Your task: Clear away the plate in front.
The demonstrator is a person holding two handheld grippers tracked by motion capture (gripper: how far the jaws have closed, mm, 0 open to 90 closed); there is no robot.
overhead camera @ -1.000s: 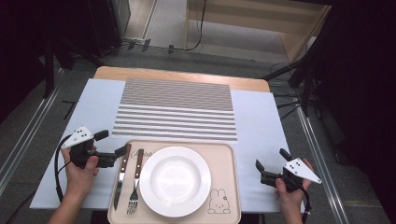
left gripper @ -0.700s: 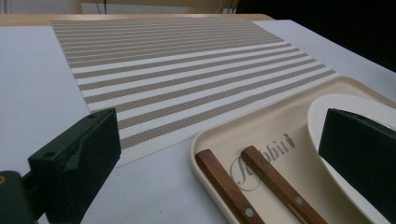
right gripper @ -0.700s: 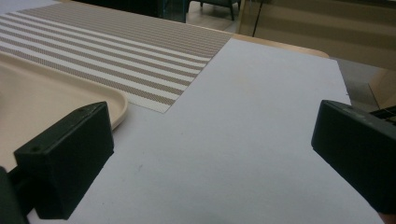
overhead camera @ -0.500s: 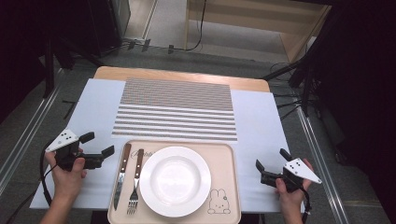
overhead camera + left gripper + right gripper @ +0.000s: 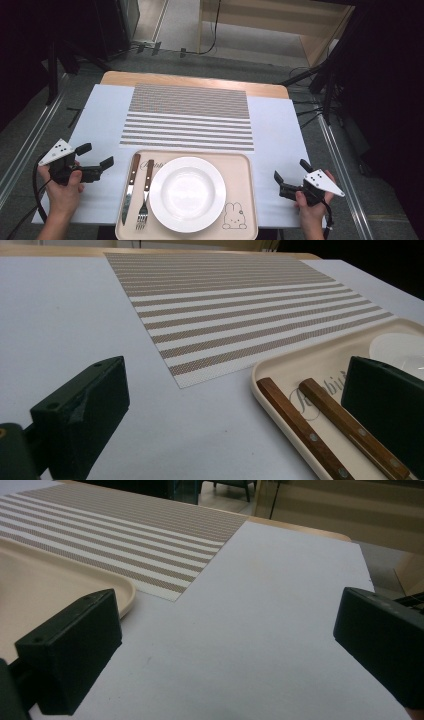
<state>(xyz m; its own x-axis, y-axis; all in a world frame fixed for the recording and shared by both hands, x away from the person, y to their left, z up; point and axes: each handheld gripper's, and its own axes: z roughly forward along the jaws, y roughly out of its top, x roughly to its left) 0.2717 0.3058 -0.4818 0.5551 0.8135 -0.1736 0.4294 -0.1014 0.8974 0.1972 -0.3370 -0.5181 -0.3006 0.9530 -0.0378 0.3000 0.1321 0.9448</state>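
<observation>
Drawn back from the knife (image 5: 129, 186) since a second ago: left gripper (image 5: 96, 158), then poised at the tray's left rim, now off the tray (image 5: 240, 165) over the white table cover (image 5: 95, 115) near its left edge, having swung out farther and returned partway. Jaws wide apart, nothing between them; seen from the left gripper view, left gripper (image 5: 240, 405) aimed along the cover with the two wooden handles just ahead of the right jaw. Knife lying lengthwise at the tray's left edge, fork (image 5: 144, 197) just beside it, white plate (image 5: 187, 193) at the tray's middle, all at the near edge of the table. Striped placemat (image 5: 190, 117) beyond, bare. Right gripper (image 5: 291, 175) unmoved off the tray's right edge, likewise spread and empty. Probably a pause or re-aim rather than progress: no cutlery lifted, so the approach to the knife handle likely to need making again.
</observation>
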